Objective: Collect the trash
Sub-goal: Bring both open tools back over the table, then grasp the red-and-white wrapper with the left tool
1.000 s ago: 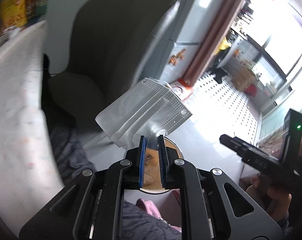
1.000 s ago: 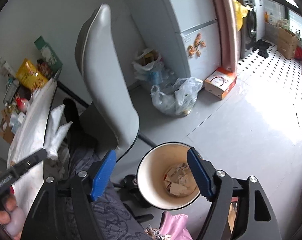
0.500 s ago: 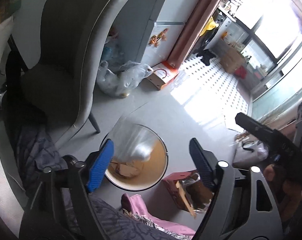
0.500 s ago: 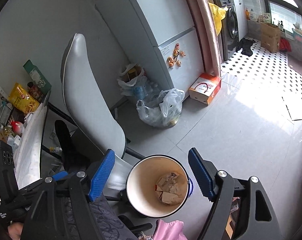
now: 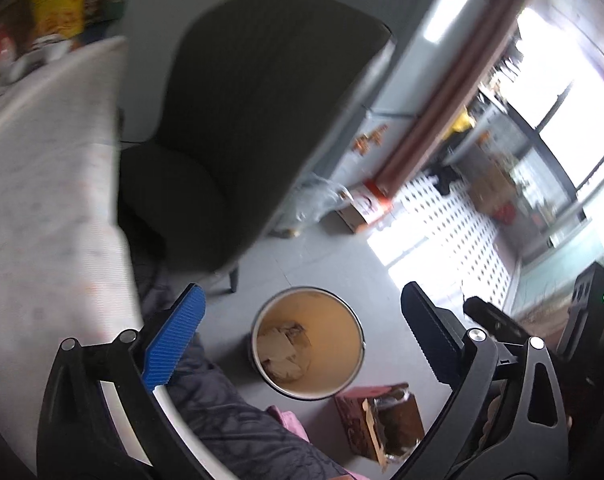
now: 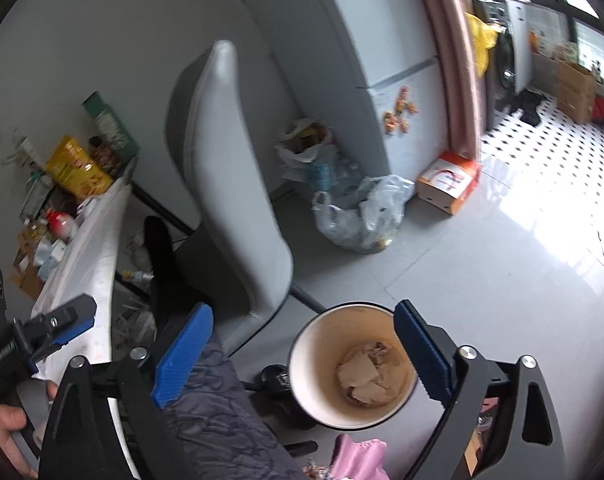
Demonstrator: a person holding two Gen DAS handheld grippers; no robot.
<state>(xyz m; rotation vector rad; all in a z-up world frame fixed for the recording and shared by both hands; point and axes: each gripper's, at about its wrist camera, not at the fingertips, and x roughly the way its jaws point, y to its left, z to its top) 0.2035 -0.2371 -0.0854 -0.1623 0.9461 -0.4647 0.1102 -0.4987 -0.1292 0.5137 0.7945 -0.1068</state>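
Note:
A round trash bin with a cream inside stands on the grey floor and holds crumpled paper. My left gripper is open and empty above it, the bin showing between its jaws. In the right wrist view the bin sits low centre, with paper inside. My right gripper is open and empty above the bin's left rim. The left gripper also shows at the left edge of that view.
A grey chair stands beside the bin, next to a white-clothed table with snack packs. A cardboard box lies by the bin. Plastic bags, a fridge and an orange box stand further back.
My left gripper opened and let go of the face mask, which fell toward the bin and is out of sight now. Both views have swung slightly.

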